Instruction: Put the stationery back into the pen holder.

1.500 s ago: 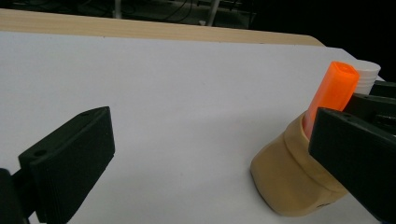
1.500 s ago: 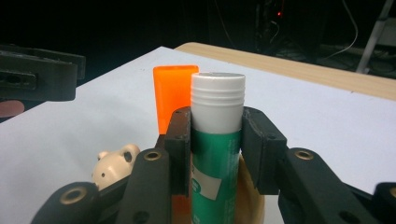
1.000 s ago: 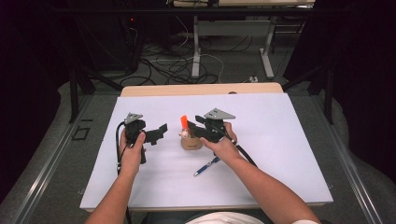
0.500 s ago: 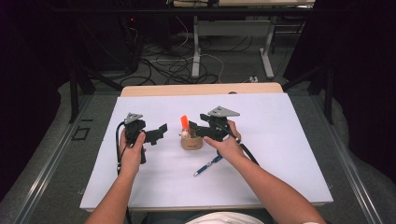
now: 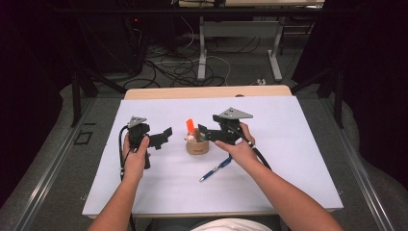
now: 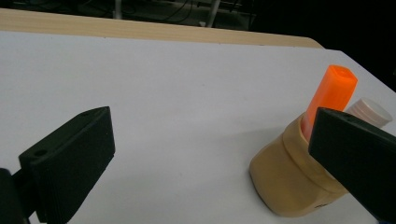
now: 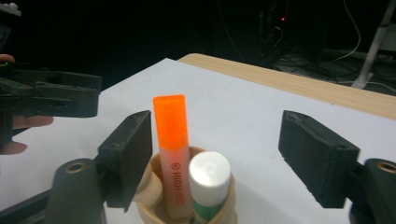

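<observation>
Orange highlighter (image 7: 171,140) stands nearly upright in the tan cup (image 5: 197,147) at the middle of the white table (image 5: 298,144), a white-capped stick (image 7: 210,179) touching it on one side. My right gripper (image 5: 208,133) is just beside the cup's rim and raised a little above it; its jaws have just been opening and now stand wide apart, with both items below and between them but nothing pressed by either pad. What remains to go in, I judge, is the blue pen (image 5: 216,169), which lies flat on the table near my right forearm, toward me from the cup, its long axis running diagonally. My left gripper (image 5: 162,137) is released too, hanging on the cup's far side, so the right one is nearer the pen.
</observation>
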Demonstrator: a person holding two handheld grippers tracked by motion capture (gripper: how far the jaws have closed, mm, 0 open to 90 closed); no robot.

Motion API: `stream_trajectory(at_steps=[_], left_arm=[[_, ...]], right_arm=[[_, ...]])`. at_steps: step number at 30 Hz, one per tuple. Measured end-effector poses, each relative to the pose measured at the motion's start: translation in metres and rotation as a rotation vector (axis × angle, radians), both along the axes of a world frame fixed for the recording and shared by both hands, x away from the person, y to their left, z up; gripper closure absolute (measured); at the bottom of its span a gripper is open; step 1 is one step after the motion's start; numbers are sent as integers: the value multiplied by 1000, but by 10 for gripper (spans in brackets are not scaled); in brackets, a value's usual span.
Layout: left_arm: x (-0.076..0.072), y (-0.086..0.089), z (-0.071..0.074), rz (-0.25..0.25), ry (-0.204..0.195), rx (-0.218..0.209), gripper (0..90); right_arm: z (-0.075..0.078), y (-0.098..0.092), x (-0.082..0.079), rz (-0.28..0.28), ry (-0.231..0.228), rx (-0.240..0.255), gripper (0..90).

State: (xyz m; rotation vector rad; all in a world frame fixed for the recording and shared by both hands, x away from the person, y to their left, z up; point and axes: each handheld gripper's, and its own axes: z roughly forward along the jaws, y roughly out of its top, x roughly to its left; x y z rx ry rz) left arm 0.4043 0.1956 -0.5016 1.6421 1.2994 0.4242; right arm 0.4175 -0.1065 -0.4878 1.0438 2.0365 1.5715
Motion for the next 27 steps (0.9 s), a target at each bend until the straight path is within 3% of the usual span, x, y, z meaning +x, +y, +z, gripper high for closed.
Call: stream_trajectory(at_steps=[4,9,11,12,14,18,20,27], left_arm=[[-1,0,1,5,-3,-10,3],[-2,-3,4,-3,-15,-5,3],[-3,-3,6,-11,-11,-2,3],[-3,-4,7,-12,-15,0,3],[-4,-5,8,-15,-17,5,3],[-4,-6,8,-18,-17,7,3],[-4,-6,8,-17,-15,9,3],[-4,-5,8,-15,-17,3,3]], right_arm=[[4,-7,-2,-11,-11,-11,213],[8,-19,-6,-35,-62,-40,162],[10,-24,-7,-43,-48,-47,162],[9,-26,-6,-45,-70,-46,162],[11,-31,-8,-46,-59,-51,168],[11,-39,-8,-45,-86,-56,167],[12,-43,-10,-54,-81,-83,154],[14,-52,-12,-14,-55,-96,159]])
